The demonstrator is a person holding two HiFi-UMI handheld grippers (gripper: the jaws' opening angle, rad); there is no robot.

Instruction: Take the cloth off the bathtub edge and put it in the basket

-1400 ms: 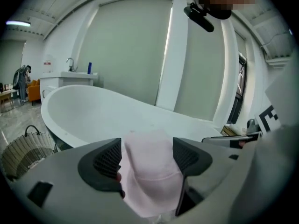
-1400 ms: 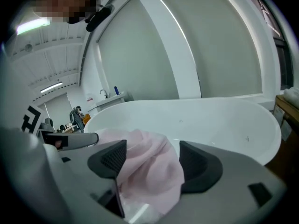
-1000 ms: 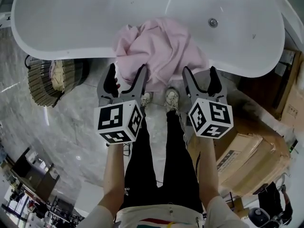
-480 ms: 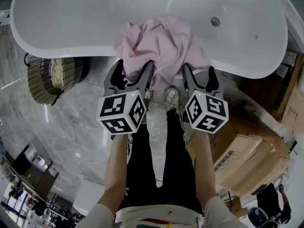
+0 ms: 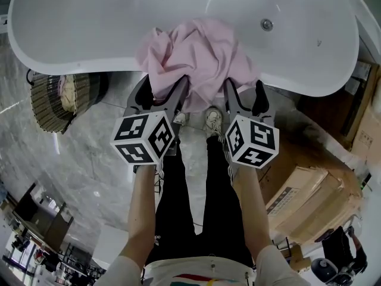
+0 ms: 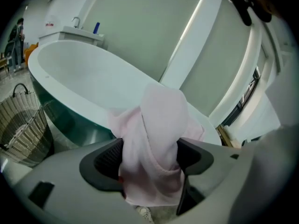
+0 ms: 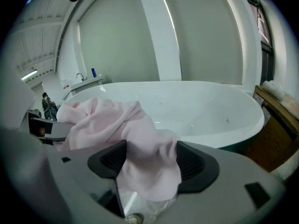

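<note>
A pink cloth (image 5: pixel 196 52) lies bunched over the near rim of the white bathtub (image 5: pixel 77 61), part of it hanging down outside. My left gripper (image 5: pixel 162 89) is open, its jaws either side of the cloth's left hanging fold (image 6: pixel 156 139). A little to the right, my right gripper (image 5: pixel 244 93) is open too, with the cloth's right fold (image 7: pixel 145 148) filling the gap between its pads. The woven basket (image 5: pixel 56 100) stands on the floor left of the grippers, beside the tub; in the left gripper view the basket (image 6: pixel 23 125) shows at the lower left.
The person's legs and shoes (image 5: pixel 213 121) stand right under the grippers on the marble floor. Cardboard boxes (image 5: pixel 309 189) are stacked at the right, beside a wooden stand (image 5: pixel 366 100). Something pale lies inside the basket.
Both grippers have moved forward to the tub rim, so the hanging cloth now sits between each pair of jaws. The jaws stay as wide apart as before.
</note>
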